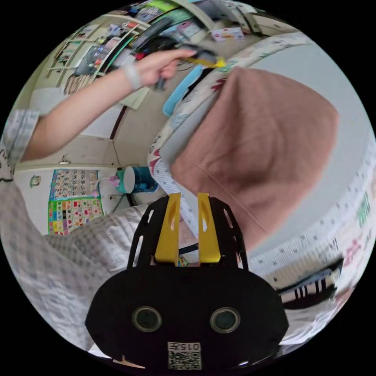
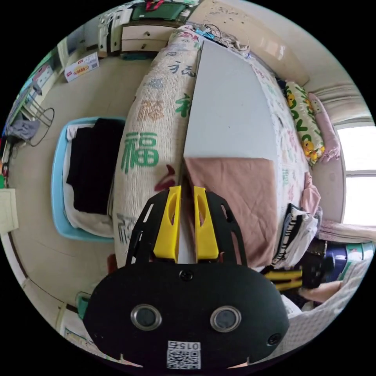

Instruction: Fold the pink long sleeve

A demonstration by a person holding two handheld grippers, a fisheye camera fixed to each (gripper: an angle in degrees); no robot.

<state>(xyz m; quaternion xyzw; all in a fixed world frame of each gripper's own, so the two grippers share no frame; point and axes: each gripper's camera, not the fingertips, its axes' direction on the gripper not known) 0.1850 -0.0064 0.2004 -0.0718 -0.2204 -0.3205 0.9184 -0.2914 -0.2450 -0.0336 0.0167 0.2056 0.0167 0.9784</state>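
on grey board (image 2: 231, 113): folded pink long sleeve (image 2: 239, 199)

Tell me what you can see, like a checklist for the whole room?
Surface: grey board lying on a patterned bed cover.
Job's things: pink long sleeve folded into a rectangle on the board.
Clutter: blue basket with dark and white clothes on the floor; folded clothes pile on the bed.
Grippers: left gripper and right gripper have fingers slightly apart, holding nothing.
Cables: tangle near the bed's far end.
Surroundings: window, drawers.
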